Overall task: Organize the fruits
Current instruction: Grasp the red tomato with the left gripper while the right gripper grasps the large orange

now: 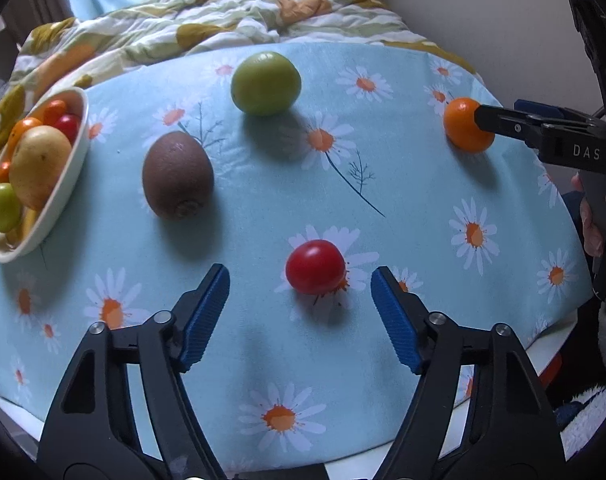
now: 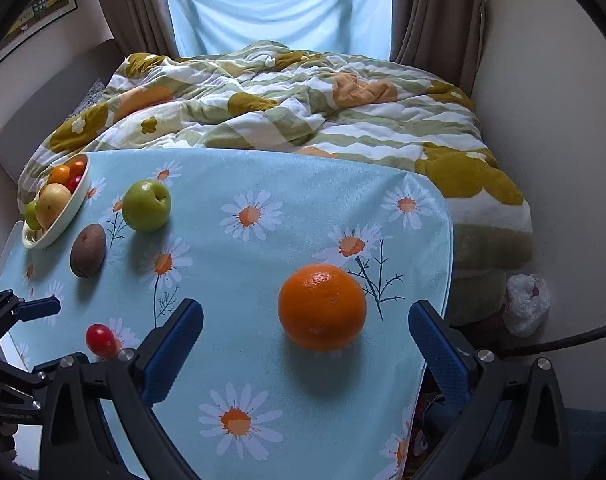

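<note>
A small red tomato lies on the daisy-print cloth just ahead of my left gripper, whose blue-padded jaws stand apart without touching it. An orange sits between and just beyond the tips of my right gripper, jaws wide and clear of it. A brown kiwi and a green apple rest further back. At the left edge a white oval bowl holds a pear, small green fruit, tomatoes and small oranges. From the left wrist, my right gripper reaches the orange.
The table carries a light blue cloth whose right edge falls just past the orange. Behind it lies a rumpled green, white and mustard duvet. A white plastic bag sits on the floor to the right. A hand grips the right tool.
</note>
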A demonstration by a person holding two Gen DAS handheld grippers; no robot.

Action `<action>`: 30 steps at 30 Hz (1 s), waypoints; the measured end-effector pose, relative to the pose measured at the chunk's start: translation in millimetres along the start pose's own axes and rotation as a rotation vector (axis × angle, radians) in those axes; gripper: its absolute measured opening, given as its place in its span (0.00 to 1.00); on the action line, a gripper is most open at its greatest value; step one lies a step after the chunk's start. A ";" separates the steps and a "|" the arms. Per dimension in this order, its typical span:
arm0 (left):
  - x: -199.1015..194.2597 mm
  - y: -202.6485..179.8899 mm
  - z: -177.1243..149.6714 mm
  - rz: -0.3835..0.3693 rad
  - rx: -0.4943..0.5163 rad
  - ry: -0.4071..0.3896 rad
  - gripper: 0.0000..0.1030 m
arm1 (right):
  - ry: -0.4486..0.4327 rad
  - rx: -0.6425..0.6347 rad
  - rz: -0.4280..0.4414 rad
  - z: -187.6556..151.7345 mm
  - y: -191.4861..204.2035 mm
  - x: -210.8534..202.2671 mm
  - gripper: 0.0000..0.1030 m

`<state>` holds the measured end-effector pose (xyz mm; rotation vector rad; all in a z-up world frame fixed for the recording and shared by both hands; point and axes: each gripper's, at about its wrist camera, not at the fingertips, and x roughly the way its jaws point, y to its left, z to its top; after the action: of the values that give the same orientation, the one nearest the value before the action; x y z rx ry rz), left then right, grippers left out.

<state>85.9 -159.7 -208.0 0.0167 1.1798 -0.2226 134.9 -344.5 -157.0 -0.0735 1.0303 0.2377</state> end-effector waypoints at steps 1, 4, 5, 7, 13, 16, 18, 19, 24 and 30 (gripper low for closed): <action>3.2 -1.0 -1.2 0.001 -0.004 0.005 0.72 | 0.002 -0.004 0.005 -0.5 -1.3 3.0 0.99; 9.6 -2.6 -2.3 0.005 -0.014 0.007 0.63 | 0.010 -0.020 0.015 -2.4 -3.3 11.9 0.99; 11.5 -3.0 -1.9 0.007 -0.016 0.008 0.58 | 0.013 -0.028 0.017 -3.2 -3.3 14.2 0.99; 14.7 -3.8 -1.5 0.007 -0.017 0.007 0.57 | 0.020 -0.042 0.021 -4.4 -3.2 18.6 0.99; 19.1 -6.7 1.3 0.007 -0.014 -0.001 0.39 | 0.037 -0.051 0.033 -5.5 -5.1 27.1 0.96; 19.2 -7.0 1.6 0.009 -0.015 -0.002 0.39 | 0.041 -0.050 0.034 -6.1 -5.6 29.4 0.96; 19.3 -6.9 1.4 0.008 -0.016 -0.002 0.39 | 0.046 -0.047 0.035 -5.6 -6.9 31.3 0.91; 19.4 -6.9 1.2 0.008 -0.018 -0.002 0.39 | 0.052 -0.046 0.037 -5.7 -7.4 32.9 0.89; 16.9 -4.4 -0.4 0.008 -0.024 0.000 0.39 | 0.065 -0.031 0.034 -5.7 -10.8 39.1 0.83; 11.8 0.3 -2.5 0.006 -0.047 -0.015 0.39 | 0.076 -0.028 0.035 -5.2 -10.5 41.7 0.58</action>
<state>87.9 -161.0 -219.8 -0.0227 1.1694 -0.1894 153.4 -348.9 -195.9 -0.0911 1.1043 0.2827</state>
